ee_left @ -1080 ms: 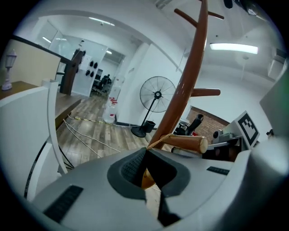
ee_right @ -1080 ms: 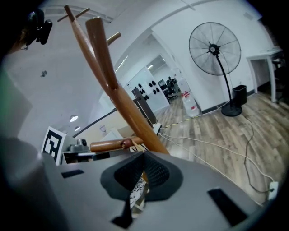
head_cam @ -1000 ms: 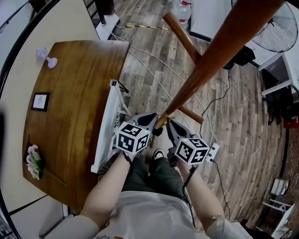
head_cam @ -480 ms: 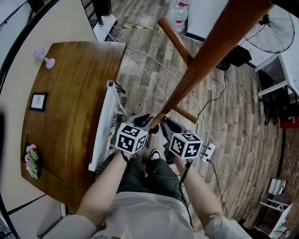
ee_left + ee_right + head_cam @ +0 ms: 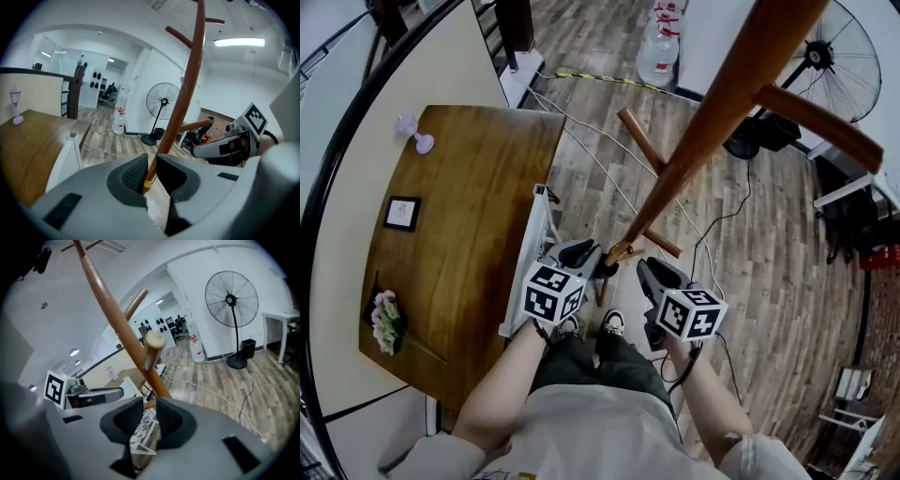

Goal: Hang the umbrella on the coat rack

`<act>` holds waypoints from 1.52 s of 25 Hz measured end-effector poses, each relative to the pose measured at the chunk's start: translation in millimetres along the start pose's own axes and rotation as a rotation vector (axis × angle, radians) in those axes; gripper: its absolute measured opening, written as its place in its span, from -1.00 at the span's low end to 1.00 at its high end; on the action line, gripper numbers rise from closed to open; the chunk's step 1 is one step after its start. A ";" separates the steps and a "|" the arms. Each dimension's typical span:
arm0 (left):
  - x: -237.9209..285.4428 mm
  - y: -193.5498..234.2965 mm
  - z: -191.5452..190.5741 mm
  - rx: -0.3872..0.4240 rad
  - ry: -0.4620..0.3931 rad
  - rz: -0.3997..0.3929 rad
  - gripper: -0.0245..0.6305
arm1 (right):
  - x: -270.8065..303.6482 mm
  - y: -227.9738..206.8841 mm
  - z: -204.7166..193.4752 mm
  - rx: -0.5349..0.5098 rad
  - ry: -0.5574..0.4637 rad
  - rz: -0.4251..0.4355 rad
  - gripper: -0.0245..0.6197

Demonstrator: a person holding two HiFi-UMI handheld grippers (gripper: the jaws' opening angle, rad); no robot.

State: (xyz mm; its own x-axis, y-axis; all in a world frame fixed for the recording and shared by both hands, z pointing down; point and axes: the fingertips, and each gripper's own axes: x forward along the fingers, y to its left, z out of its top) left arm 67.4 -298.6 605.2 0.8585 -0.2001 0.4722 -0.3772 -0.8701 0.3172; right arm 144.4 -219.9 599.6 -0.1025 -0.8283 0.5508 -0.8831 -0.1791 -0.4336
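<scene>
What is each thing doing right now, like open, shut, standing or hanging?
left gripper: fingers slightly apart, yellow-tipped rod in the gap, grip unclear
right gripper: fingers slightly apart, nothing between
coat rack: upright, visible pegs bare
fan: standing upright
umbrella: not visible

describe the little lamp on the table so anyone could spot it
Find the brown wooden table at the head view's left. Three small things stand along its left edge; the lamp is at the far corner, topmost. It is pale lilac, unlike the black picture frame and the pink flowers.
</scene>
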 end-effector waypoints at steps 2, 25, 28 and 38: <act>-14.3 -6.1 19.3 0.021 -0.017 -0.003 -0.77 | -12.3 13.3 13.3 -0.022 -0.002 0.017 -0.64; -173.0 -49.3 210.2 0.242 -0.343 0.069 -0.85 | -155.8 167.2 212.6 -0.371 -0.393 0.226 -0.80; -198.8 -56.2 234.3 0.270 -0.408 0.073 -0.86 | -175.5 183.6 227.1 -0.419 -0.444 0.234 -0.84; -253.4 -78.5 268.2 0.347 -0.513 0.091 -0.88 | -221.9 206.1 244.8 -0.493 -0.513 0.272 -0.91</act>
State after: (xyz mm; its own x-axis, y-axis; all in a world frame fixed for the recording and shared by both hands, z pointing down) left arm -27.3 -300.4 240.1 0.9181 -0.3963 0.0021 -0.3961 -0.9177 -0.0317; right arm 97.2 -202.9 213.5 -0.2269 -0.9738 0.0176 -0.9717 0.2251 -0.0719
